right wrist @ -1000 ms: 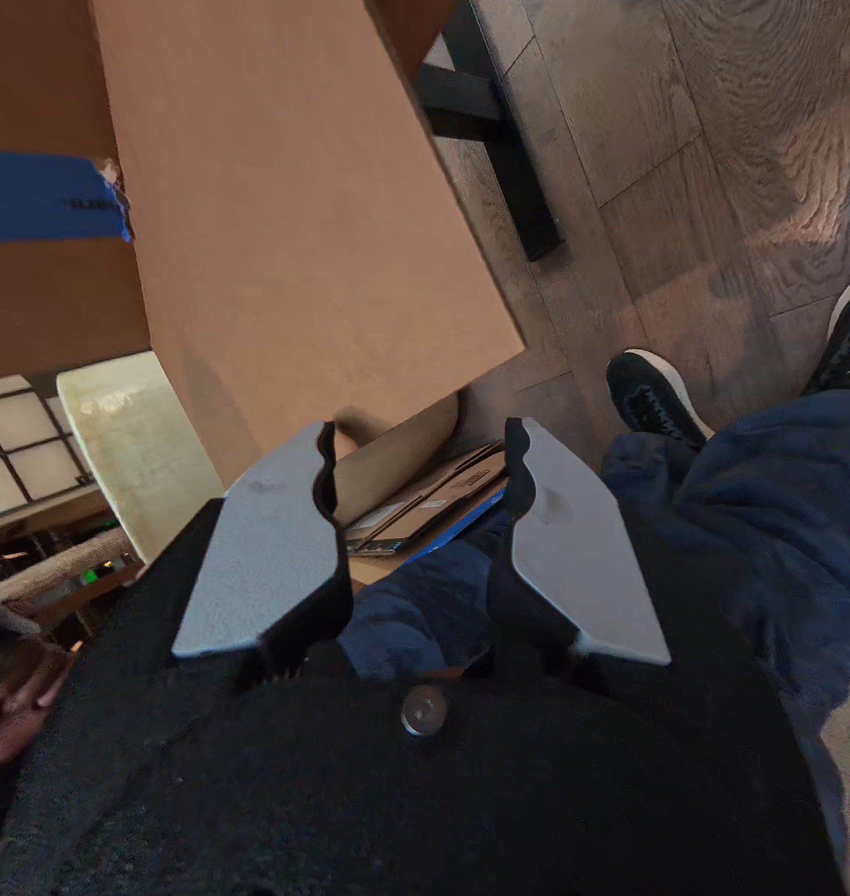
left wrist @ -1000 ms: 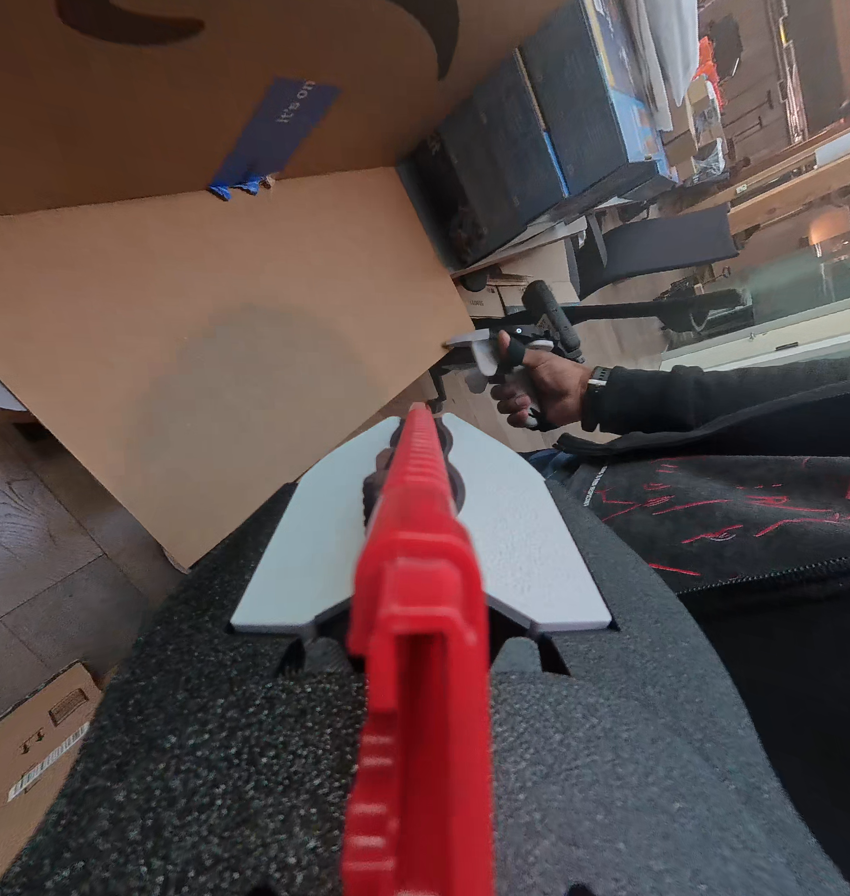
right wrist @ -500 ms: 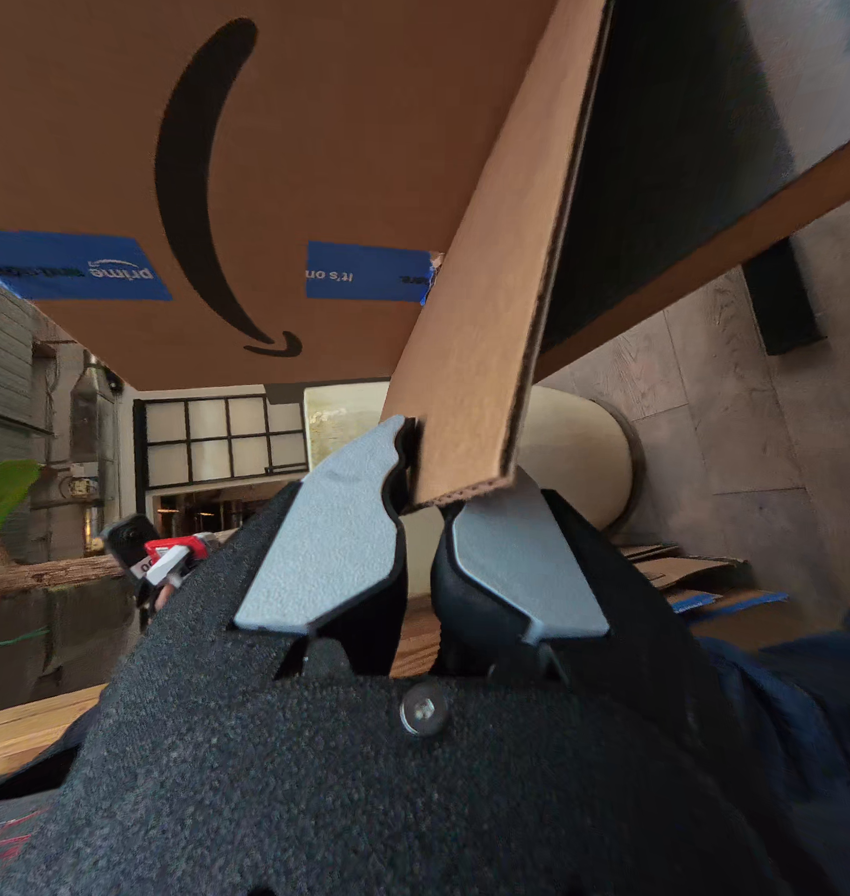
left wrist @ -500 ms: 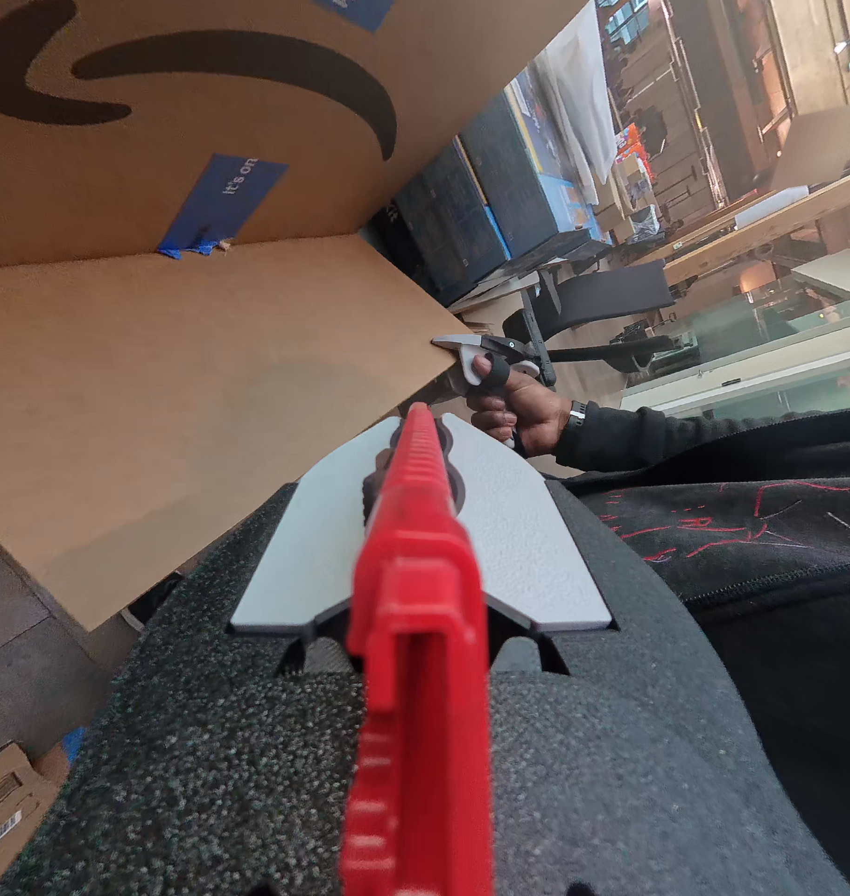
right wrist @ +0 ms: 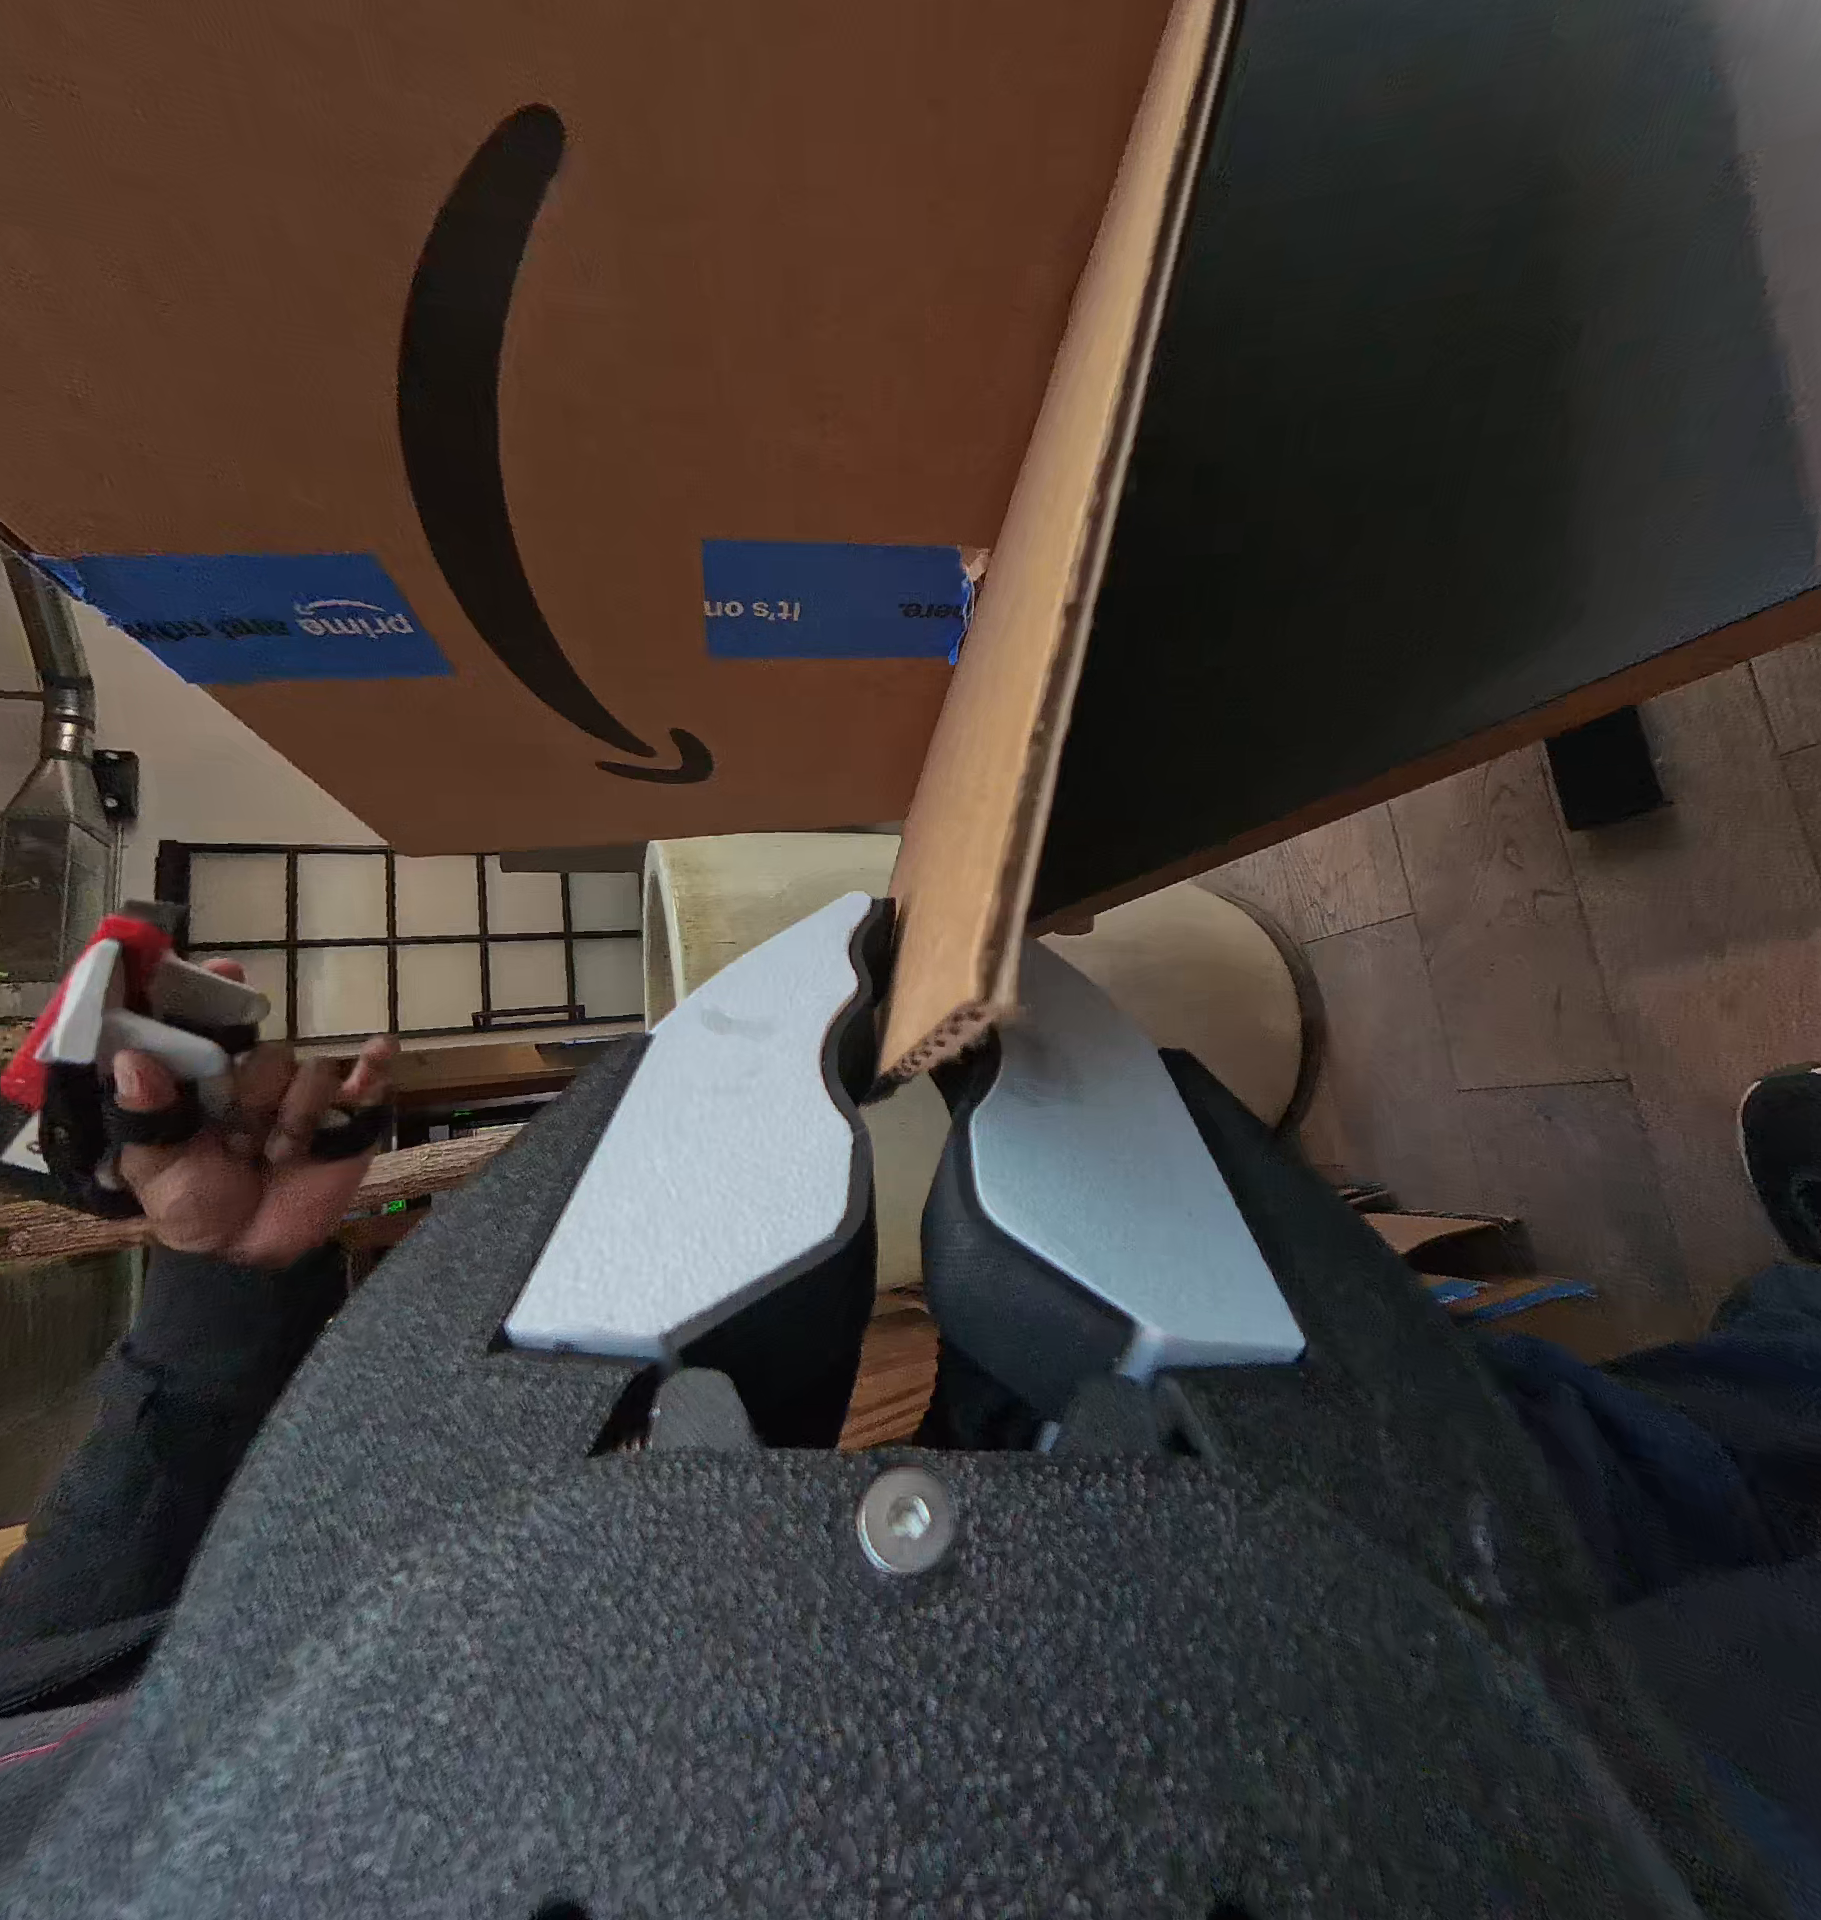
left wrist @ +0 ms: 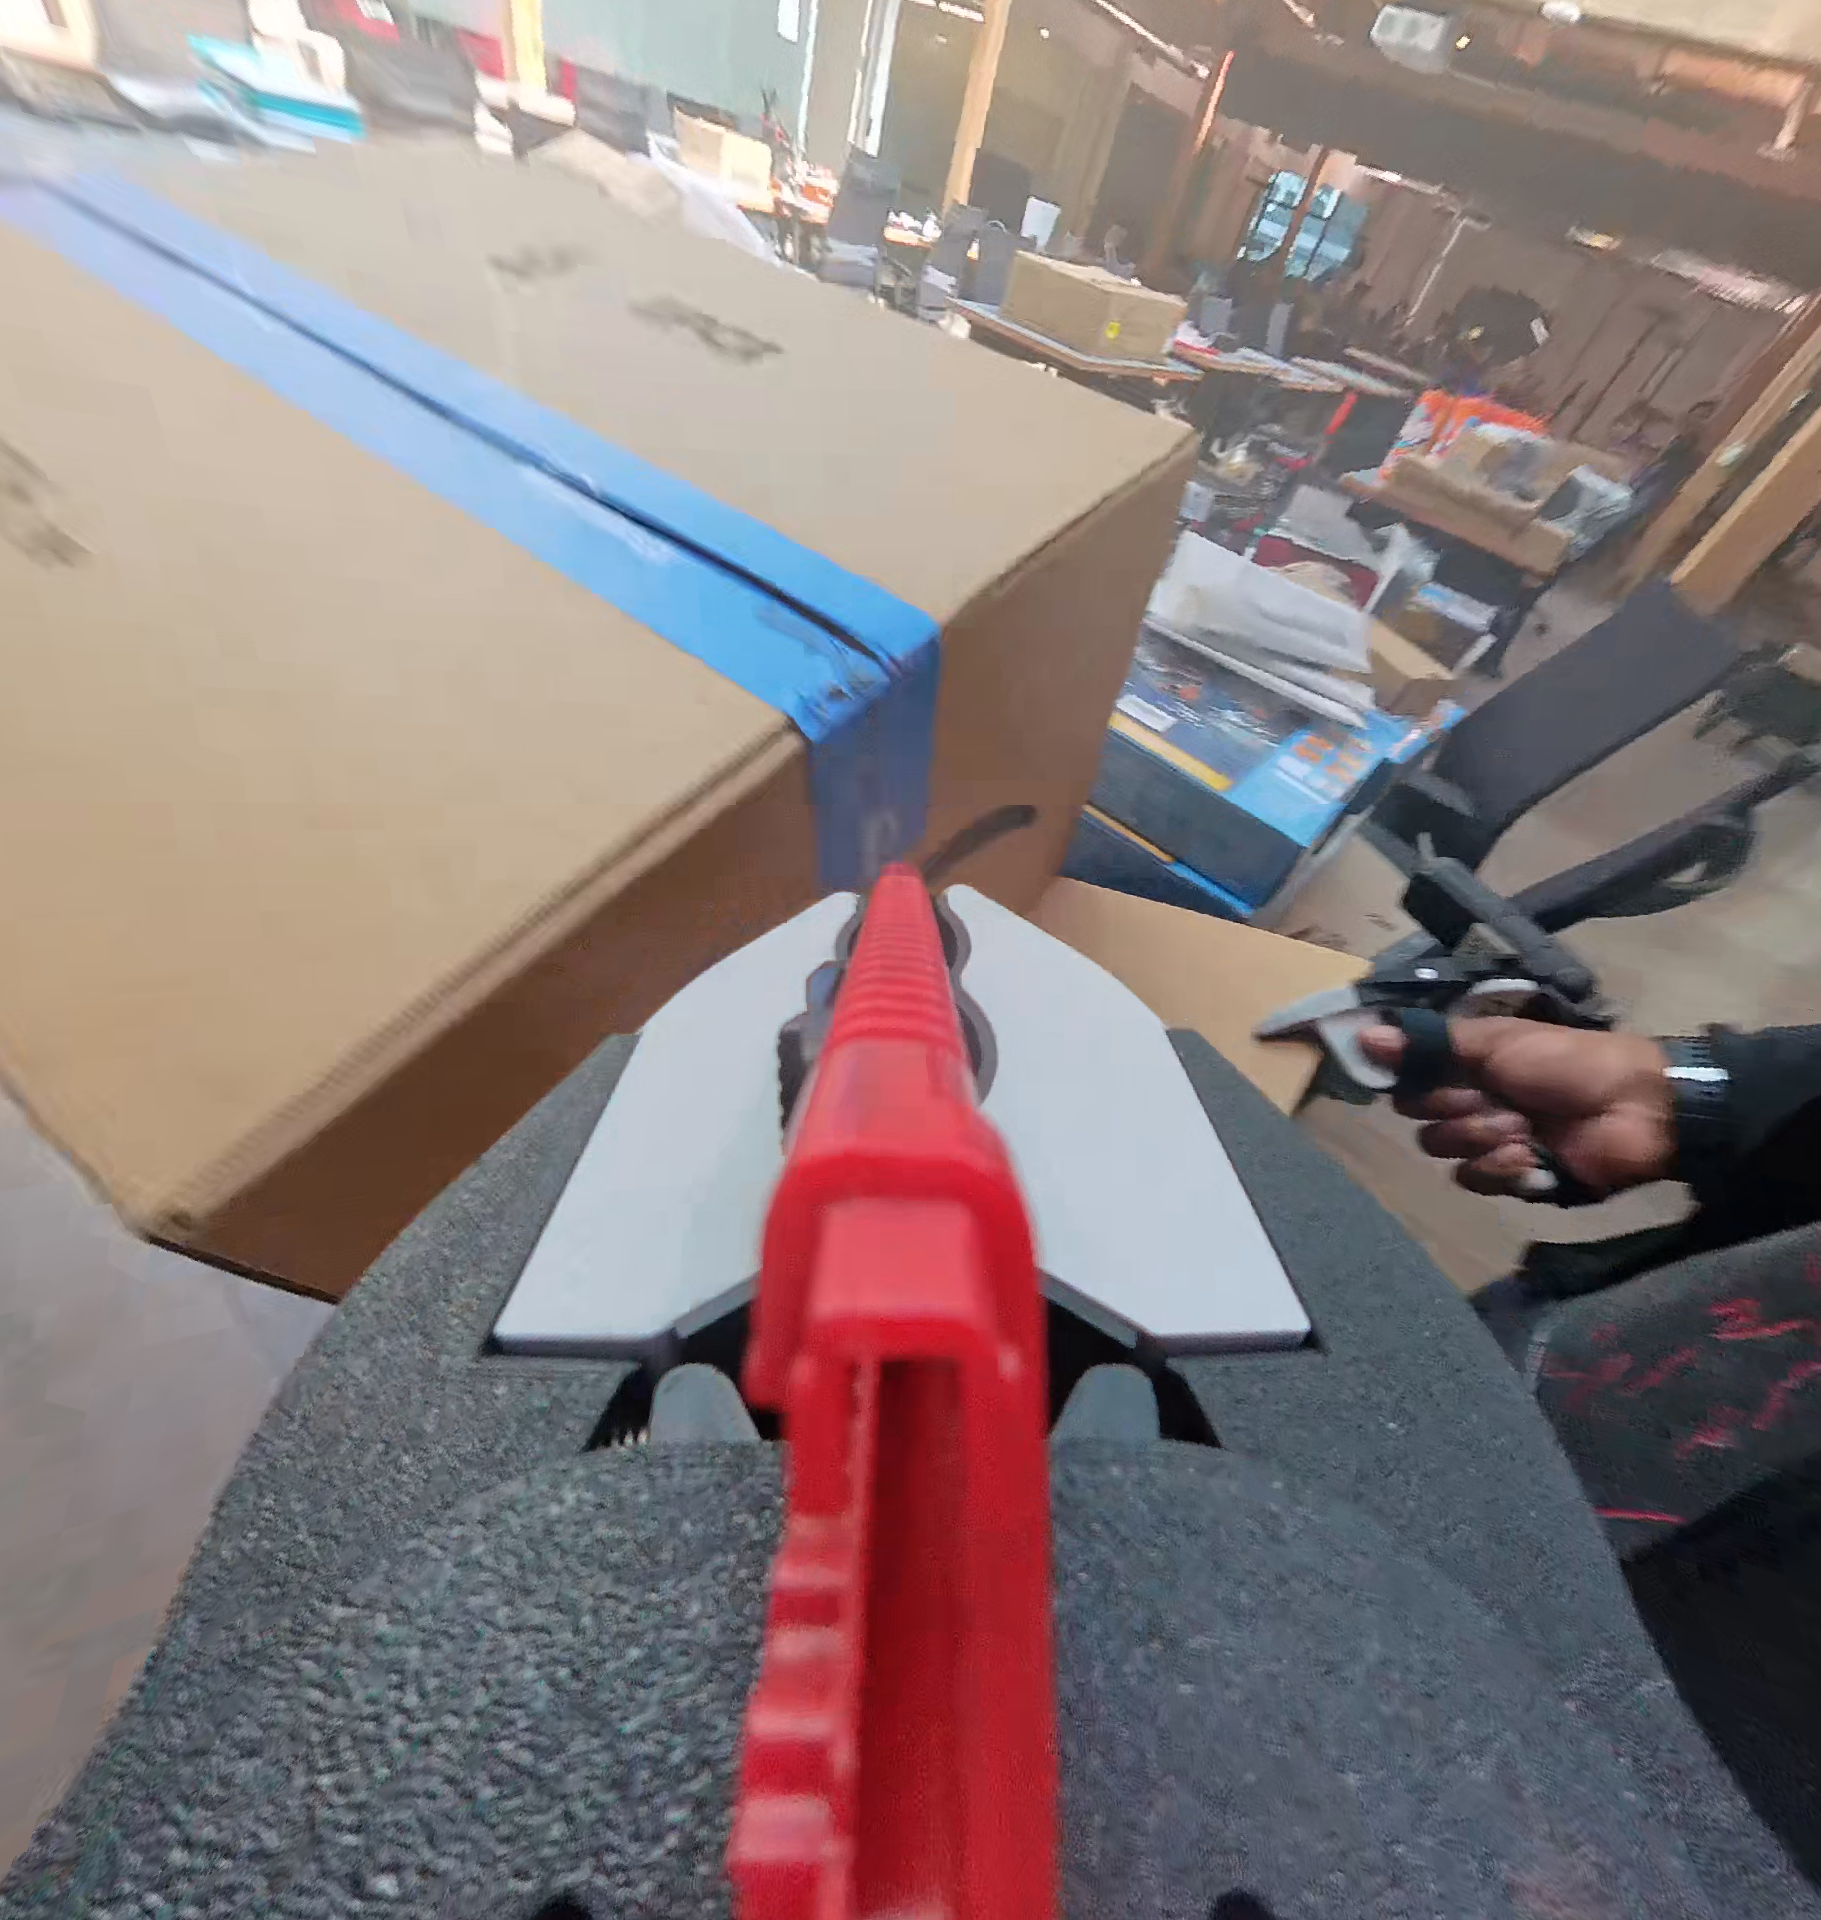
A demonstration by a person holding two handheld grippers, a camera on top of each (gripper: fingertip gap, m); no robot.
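Cardboard box, large, brown and sealed along its top seam with blue tape, fills the upper left of the left wrist view, its far end cut off by the frame and its printed marks too blurred to make out. What the box stands on is hidden in both views; only wood-look floor shows past it. One brown cardboard flap stands out from the box's end face, and the right gripper is clenched on the flap's free corner, grey fingers pressing both faces so that the corrugated edge sits between them. From below, that end face shows a black curved arrow mark and two short strips of blue tape; the box's inside behind the flap is dark and nothing in it can be told. The left gripper is clamped on a long red plastic tool, which runs down the middle of the view between the grey fingers; its tip lies just before the taped corner of the box, and whether it touches cannot be told. Its near end is cut off by the bottom edge. The person's hand, in a dark sleeve, shows on the right gripper's handle at the right of the left wrist view, partly blurred. A black office chair and cluttered tables stand well beyond.
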